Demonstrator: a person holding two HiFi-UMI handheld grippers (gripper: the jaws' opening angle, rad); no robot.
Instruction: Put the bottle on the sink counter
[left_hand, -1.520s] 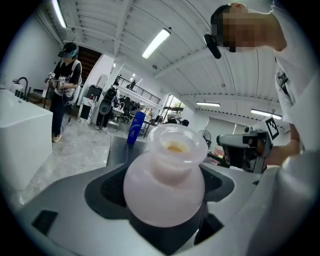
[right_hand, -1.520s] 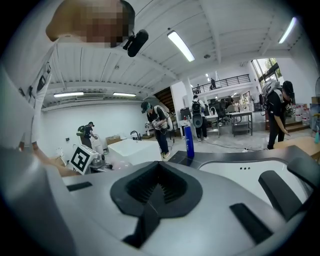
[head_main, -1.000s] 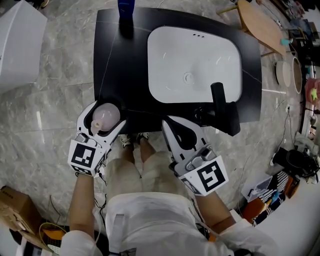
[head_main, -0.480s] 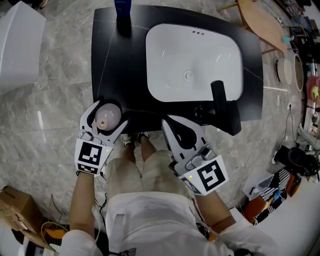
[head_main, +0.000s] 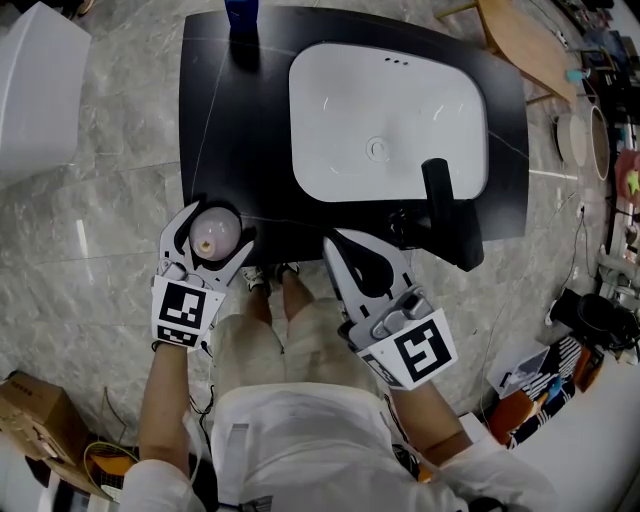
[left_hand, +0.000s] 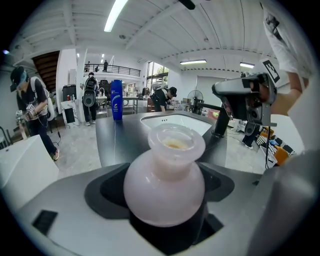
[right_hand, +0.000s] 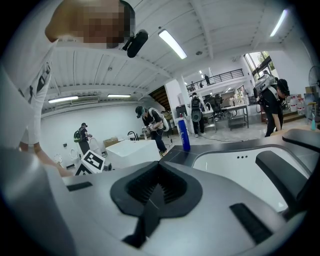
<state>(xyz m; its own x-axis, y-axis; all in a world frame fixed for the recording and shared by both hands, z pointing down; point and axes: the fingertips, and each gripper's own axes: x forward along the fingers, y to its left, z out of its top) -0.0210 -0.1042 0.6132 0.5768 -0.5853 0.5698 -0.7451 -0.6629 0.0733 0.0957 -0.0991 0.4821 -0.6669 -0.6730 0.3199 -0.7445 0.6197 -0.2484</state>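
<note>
Jaws of the left gripper (head_main: 213, 228) stand wide and press on the round belly of a pale pink bottle (left_hand: 165, 185), which sits upright between them with its short, wide neck and open mouth on top. Seen from the head view, the bottle is at the near left corner of the black sink counter (head_main: 230, 130); whether its base touches the counter cannot be told. On the right gripper (head_main: 352, 246) the jaws are closed together with nothing between them, and it hovers at the counter's near edge, just beside the black faucet (head_main: 445, 215). Beyond lies the white basin (head_main: 385, 110). A blue bottle (head_main: 240, 15) stands at the far left corner, well apart from both grippers.
</note>
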